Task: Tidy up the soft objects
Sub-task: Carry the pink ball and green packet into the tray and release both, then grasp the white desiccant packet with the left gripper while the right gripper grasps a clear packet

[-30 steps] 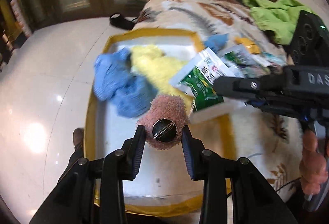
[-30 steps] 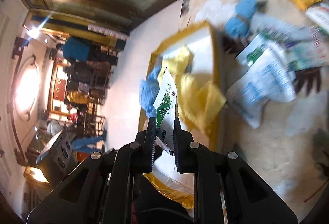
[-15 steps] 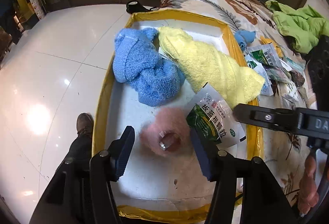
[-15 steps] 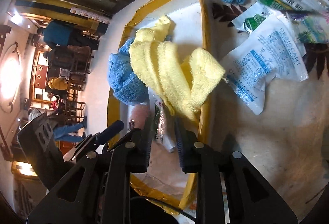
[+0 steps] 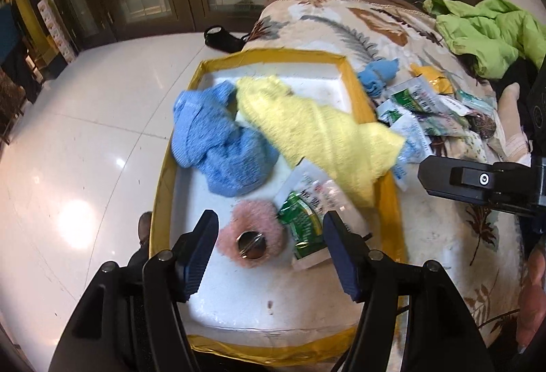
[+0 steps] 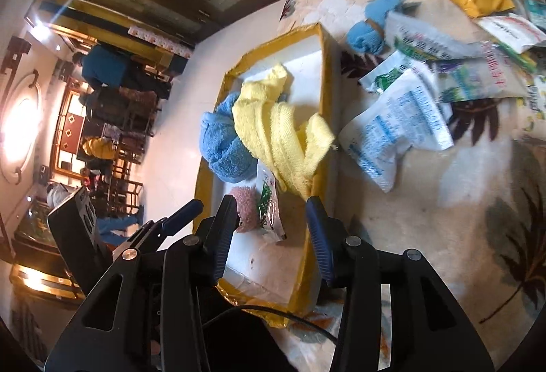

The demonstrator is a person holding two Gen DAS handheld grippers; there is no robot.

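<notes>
The left claw (image 5: 269, 247) is opening, its pads clear of the pink fuzzy ring (image 5: 252, 237) lying between them on the tray (image 5: 239, 303). The right claw (image 6: 271, 228) is opening too, the green sachet (image 6: 269, 204) loose on the tray (touching the ring). Beyond lie the blue towel (image 5: 218, 143) and yellow towel (image 5: 317, 136), then packets (image 6: 396, 133) on the bed (image 6: 443, 235).

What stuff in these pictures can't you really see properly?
- Tray floor under the yellow towel and blue towel: hidden in both views.
- Green packet lettering: blurred in the left wrist view, too small in the right wrist view.
- Packets heaped on the blanket: they overlap, so the lower ones are hidden.
- Pink fluffy thing: the right wrist view shows only part of it, the rest sits behind a finger.
- Green garment: cut off by the left wrist view's edge.
</notes>
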